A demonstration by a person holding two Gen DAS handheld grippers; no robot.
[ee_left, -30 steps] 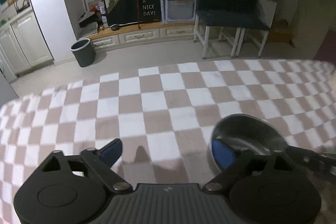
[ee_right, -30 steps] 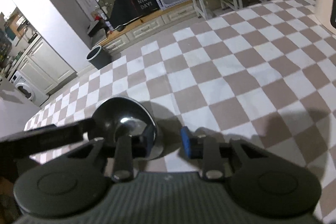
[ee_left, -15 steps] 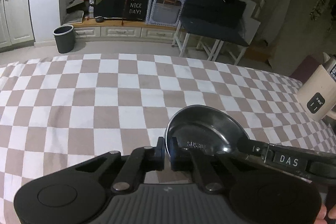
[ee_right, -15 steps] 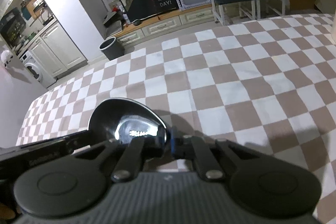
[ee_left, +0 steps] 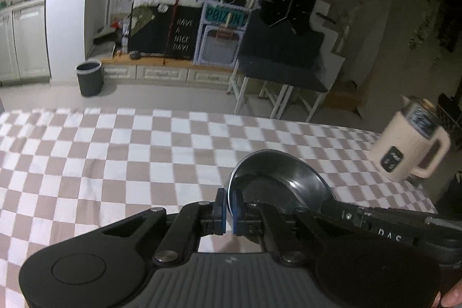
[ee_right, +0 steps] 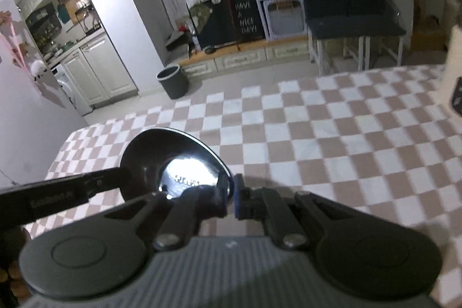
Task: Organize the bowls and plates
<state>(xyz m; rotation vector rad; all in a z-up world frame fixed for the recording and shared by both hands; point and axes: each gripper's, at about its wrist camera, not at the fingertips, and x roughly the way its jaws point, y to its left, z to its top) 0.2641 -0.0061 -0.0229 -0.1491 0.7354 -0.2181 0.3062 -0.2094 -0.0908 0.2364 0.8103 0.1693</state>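
Only one dish is in view: a single round, shiny stainless-steel bowl [ee_left: 281, 178], raised above the table and gripped from both sides at once. On its left rim the left gripper [ee_left: 228, 211] has its two blue pads [ee_left: 221, 210] pressed together on the thin metal edge, one pad outside the wall and one inside. On the opposite rim the right gripper [ee_right: 229, 197] is clamped the same way, its blue-tipped fingers [ee_right: 237, 199] pinching the edge, with a bright reflection glaring off the bowl's [ee_right: 173, 160] flat bottom. Each wrist view shows the other tool as a dark bar reaching to the far side of the bowl.

Below lies one table covered by a beige-and-white checked cloth [ee_left: 115, 160], its surface bare around the bowl. One cream plastic jug with a handle and a dark label [ee_left: 410, 146] stands near the table's right end, well apart from the bowl. Beyond the table, on the pale floor, sits one dark grey round bin [ee_left: 89, 78], beside a low cabinet carrying one black board with white lettering [ee_left: 180, 35].
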